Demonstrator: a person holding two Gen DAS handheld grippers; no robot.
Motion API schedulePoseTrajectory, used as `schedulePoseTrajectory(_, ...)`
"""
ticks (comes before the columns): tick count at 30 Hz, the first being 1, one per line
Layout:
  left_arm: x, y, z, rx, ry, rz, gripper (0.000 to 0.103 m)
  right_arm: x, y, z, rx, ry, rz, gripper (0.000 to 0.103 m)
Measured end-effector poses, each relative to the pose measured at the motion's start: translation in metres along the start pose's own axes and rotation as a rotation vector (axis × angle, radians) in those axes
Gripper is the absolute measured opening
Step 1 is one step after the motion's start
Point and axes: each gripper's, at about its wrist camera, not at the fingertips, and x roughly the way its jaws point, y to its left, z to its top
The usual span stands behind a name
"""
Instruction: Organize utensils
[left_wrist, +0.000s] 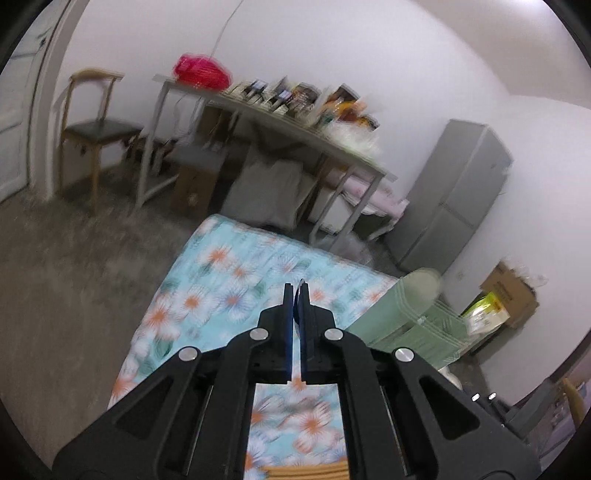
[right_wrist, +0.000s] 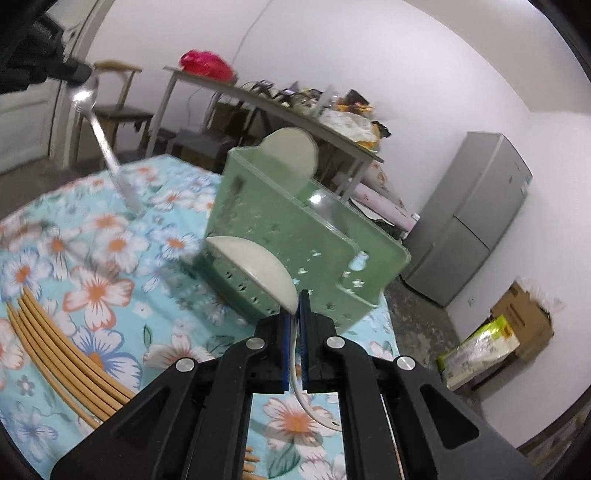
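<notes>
My left tongs (left_wrist: 296, 295) are pressed together on the bowl rim of a metal spoon (right_wrist: 96, 125); in the left wrist view only a thin sliver of metal shows between the pads, while the right wrist view shows the spoon dangling handle-down above the flowered cloth (right_wrist: 110, 258) on the surface. My right tongs (right_wrist: 294, 306) are pinching the handle of a white ceramic spoon (right_wrist: 255, 266), its bowl sticking out in front, just beside the green utensil caddy (right_wrist: 295, 229).

The caddy sits upright on the cloth near the surface's far edge. Wooden chopsticks (right_wrist: 55, 343) lie in a bundle on the cloth, untouched.

Risks, as I judge them:
- The metal spoon is held by the bowl edge only, a thin grip on smooth metal; a swing could twist it loose and drop it on the cloth or floor.
- Its long hanging handle could clip the caddy wall on the way in and tip the light plastic.
- The ceramic spoon is glazed and slippery; its bowl, close to the caddy front, could knock it. If dropped, it could chip.
- Both views are blurred, so exact clearances are unclear.
</notes>
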Motion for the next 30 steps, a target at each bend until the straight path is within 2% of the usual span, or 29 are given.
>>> schedulePoseTrajectory(4, -0.011, -0.039, 0.025, 0.083, -0.099, -0.081, 0.001, -0.005, -0.015, 0.004, 0.074, -0.013, 0.025, 0.004)
schedulePoseTrajectory(8, -0.007, -0.074, 0.038, 0.158, -0.139, -0.125, 0.001, -0.013, -0.025, 0.004, 0.121, -0.024, 0.042, 0.004)
schedulePoseTrajectory(12, 0.007, -0.107, 0.038, 0.265, -0.15, -0.093, 0.001, -0.015, -0.032, 0.003, 0.145, -0.03, 0.043, 0.004)
schedulePoseTrajectory(19, 0.043, -0.149, 0.015, 0.449, -0.135, -0.032, 0.001, -0.014, -0.042, 0.002, 0.171, -0.034, 0.043, 0.004)
schedulePoseTrajectory(24, 0.076, -0.161, -0.001, 0.491, -0.084, -0.02, 0.002, -0.012, -0.051, 0.0, 0.199, -0.031, 0.047, 0.004)
schedulePoseTrajectory(27, 0.091, -0.155, -0.006, 0.462, -0.039, -0.056, 0.005, -0.011, -0.06, -0.001, 0.237, -0.029, 0.065, 0.004)
schedulePoseTrajectory(30, 0.099, -0.148, -0.006, 0.417, -0.04, -0.081, 0.016, -0.009, -0.071, -0.003, 0.282, -0.029, 0.08, 0.004)
